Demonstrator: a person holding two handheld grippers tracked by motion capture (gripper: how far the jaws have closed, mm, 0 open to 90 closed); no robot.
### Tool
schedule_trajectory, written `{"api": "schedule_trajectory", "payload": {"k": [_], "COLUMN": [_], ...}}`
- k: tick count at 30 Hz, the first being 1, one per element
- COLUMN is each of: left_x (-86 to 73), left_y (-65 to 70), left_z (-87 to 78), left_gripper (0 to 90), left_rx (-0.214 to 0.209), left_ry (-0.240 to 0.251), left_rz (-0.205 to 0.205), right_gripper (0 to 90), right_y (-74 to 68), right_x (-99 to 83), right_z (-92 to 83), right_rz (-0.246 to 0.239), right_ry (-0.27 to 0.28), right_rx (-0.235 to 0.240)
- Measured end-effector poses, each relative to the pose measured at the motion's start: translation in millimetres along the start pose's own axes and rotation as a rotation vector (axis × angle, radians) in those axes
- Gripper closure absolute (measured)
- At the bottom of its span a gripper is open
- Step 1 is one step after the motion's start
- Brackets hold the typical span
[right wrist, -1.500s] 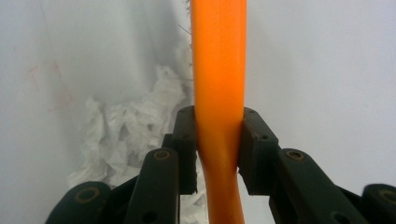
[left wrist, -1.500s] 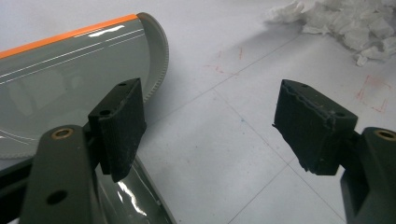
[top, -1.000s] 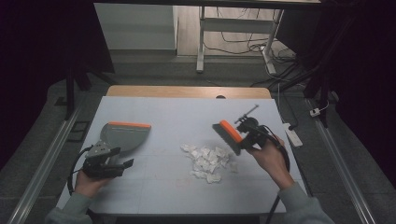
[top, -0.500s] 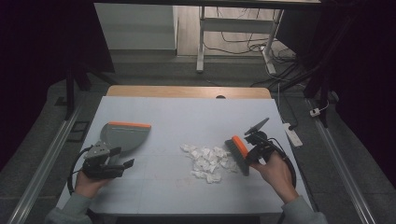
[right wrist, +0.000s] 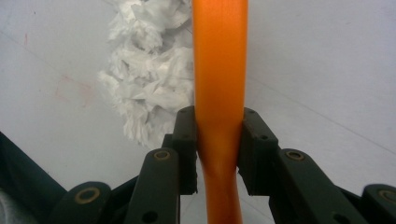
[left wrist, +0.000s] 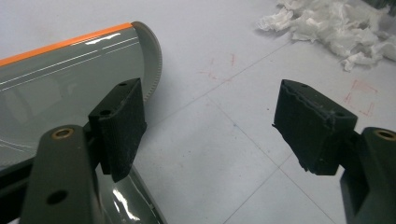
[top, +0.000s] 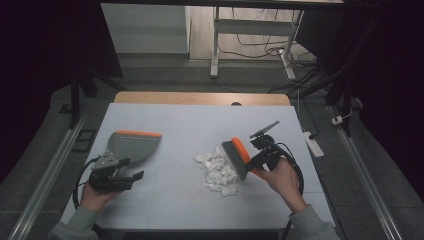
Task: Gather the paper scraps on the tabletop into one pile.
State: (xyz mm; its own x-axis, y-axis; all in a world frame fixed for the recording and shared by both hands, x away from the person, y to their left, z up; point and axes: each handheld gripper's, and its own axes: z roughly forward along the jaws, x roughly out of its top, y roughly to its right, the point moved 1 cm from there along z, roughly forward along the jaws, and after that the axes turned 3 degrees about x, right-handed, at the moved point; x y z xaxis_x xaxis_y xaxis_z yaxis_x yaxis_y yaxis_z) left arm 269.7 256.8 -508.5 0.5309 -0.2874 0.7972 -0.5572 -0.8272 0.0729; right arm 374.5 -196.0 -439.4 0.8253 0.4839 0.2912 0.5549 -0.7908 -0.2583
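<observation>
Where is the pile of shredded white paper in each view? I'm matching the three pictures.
High view: paper pile at table centre, left of the brush.
Left gripper view: top right corner.
Right gripper view: upper left, beside the orange handle.
Shared landmark: the pile itself.

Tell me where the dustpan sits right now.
In the high view the dustpan lies on the table's left side, just ahead of the left gripper, well left of the paper scraps.

looks like a lab / recording room tbh | dark curtains hanging round a lone table (top: 165, 115) with a pale top | cables (top: 260, 45) trailing over the floor behind it | power strip (top: 312, 143) lying by the table's right edge | metal rails (top: 45, 170) running alongside
</observation>
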Motion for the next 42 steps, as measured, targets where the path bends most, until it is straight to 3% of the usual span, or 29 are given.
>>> {"api": "schedule_trajectory", "payload": {"k": [7, 14, 21, 31, 42], "left_x": [-0.2, -0.2, -0.3, 2.0, 6.1], "left_y": [0.4, 0.8, 0.5, 3.4, 8.8], "left_z": [0.6, 1.6, 1.7, 3.8, 7.7], "left_gripper": [26.1, 26.0, 26.0, 26.0, 26.0], "left_rx": [0.004, 0.006, 0.009, 0.027, 0.039], "left_ry": [-0.004, -0.01, -0.009, -0.018, -0.03], "left_rz": [0.0, 0.001, -0.001, 0.011, 0.028], "right_gripper": [70.7, 70.7, 70.7, 70.7, 70.7], "right_y": [9.9, 9.1, 12.8, 47.7, 69.8], "right_x": [-11.0, -23.0, -33.9, -51.3, -85.0], "right_z": [-10.8, -17.8, -23.1, -26.5, -30.3], "right_rz": [-0.018, -0.094, -0.133, -0.129, -0.181], "right_ry": [0.029, 0.059, 0.083, 0.238, 0.384], "right_rx": [-0.052, -0.033, -0.015, -0.048, -0.075]}}
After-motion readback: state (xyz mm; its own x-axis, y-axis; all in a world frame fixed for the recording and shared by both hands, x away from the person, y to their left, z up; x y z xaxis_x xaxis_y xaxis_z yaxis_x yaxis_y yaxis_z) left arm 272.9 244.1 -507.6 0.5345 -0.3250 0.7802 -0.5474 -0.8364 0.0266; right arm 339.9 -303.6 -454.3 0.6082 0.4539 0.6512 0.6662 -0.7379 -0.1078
